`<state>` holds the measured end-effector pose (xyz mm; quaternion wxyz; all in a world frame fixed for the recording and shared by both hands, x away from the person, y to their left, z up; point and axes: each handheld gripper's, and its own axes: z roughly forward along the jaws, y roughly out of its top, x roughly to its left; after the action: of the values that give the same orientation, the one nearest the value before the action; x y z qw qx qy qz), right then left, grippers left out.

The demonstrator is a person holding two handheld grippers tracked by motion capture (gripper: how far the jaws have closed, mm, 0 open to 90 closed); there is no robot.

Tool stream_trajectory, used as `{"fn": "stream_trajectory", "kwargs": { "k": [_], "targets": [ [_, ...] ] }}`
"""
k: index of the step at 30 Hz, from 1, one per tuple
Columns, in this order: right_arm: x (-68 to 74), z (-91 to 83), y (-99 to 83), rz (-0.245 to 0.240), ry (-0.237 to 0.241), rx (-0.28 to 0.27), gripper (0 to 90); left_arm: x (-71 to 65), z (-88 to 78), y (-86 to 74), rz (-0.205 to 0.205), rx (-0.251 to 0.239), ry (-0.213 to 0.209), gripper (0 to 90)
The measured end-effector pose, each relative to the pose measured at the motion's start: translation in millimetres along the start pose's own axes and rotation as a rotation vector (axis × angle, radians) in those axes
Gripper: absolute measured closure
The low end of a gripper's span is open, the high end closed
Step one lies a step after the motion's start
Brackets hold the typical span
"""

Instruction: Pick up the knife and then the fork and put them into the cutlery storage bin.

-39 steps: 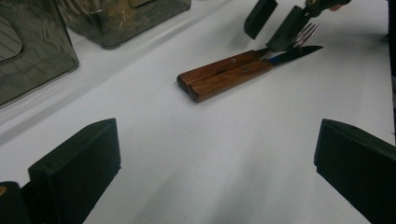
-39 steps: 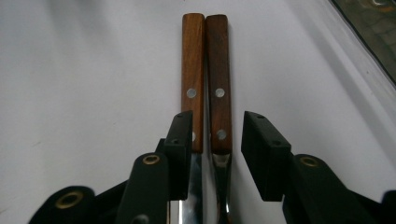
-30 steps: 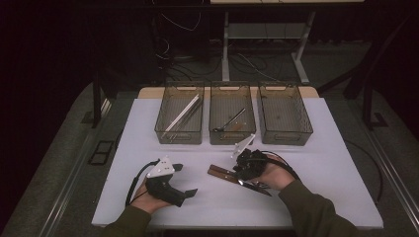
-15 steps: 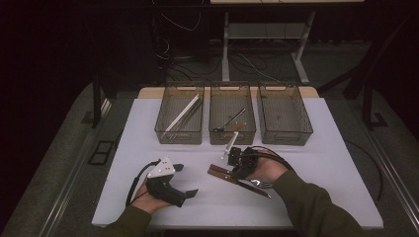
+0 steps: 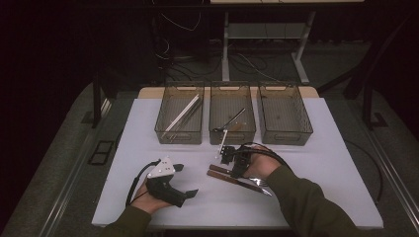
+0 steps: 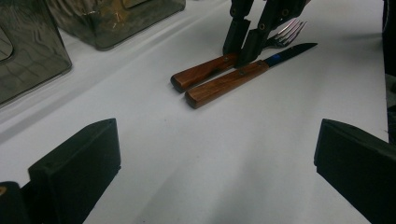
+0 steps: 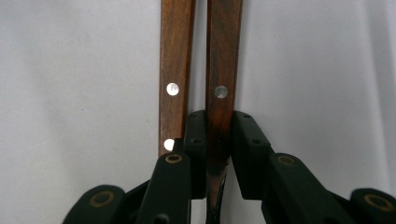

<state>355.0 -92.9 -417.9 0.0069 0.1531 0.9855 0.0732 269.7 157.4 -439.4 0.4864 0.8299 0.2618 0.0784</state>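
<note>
Three clear bins stand in a row at the tabletop's [image 5: 316, 163] far side: the left bin [image 5: 180, 118] holds pale chopsticks [image 5: 184, 113], the middle bin [image 5: 232, 118] a dark utensil [image 5: 231, 121], the right bin [image 5: 285, 116] nothing I can make out. Nearer, the left claw [image 5: 187, 179] rests spread, apart from the cutlery. The right claw [image 7: 214, 140] has just been closing and pinches the fork's [image 6: 219, 65] wooden handle, with the knife [image 6: 233, 80] lying just beside it

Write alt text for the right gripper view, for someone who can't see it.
The right tongs close their black pads around the wooden handle of a fork lying on a white table. A second wooden-handled utensil, a knife, lies parallel just left of it.
</note>
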Motion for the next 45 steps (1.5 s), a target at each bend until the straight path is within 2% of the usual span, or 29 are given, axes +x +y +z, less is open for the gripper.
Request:
{"fn": "stream_trajectory", "kwargs": {
  "k": [4,11,27,33,34,38,45],
  "targets": [
    [-5.6,-4.8,-8.4,0.049,0.025,-0.064,77.3,0.8,-0.7,0.3,-0.002,0.002,-0.004,0.0],
    [-15.6,-14.8,-23.5,0.109,0.034,-0.163,77.5,0.9,-0.8,0.3,0.001,0.004,-0.005,0.0],
    [-26.4,-34.8,-64.4,0.187,0.041,-0.408,77.6,1.0,-1.5,0.5,0.01,0.003,-0.013,0.0],
    [-32.2,-44.6,-78.5,0.234,0.06,-0.51,77.5,1.2,-1.9,0.3,0.01,0.004,-0.014,0.0],
    [-32.6,-46.2,-80.6,0.255,0.061,-0.524,77.5,1.3,-2.3,0.3,0.011,0.005,-0.014,0.0],
    [-38.4,-52.0,-90.7,0.284,0.062,-0.595,77.5,1.7,-2.4,-0.1,0.011,0.004,-0.01,0.0],
    [-47.1,-69.8,-107.8,0.331,0.034,-0.706,77.5,4.0,-2.5,-0.9,0.008,0.006,0.003,0.0]
  ]
}}
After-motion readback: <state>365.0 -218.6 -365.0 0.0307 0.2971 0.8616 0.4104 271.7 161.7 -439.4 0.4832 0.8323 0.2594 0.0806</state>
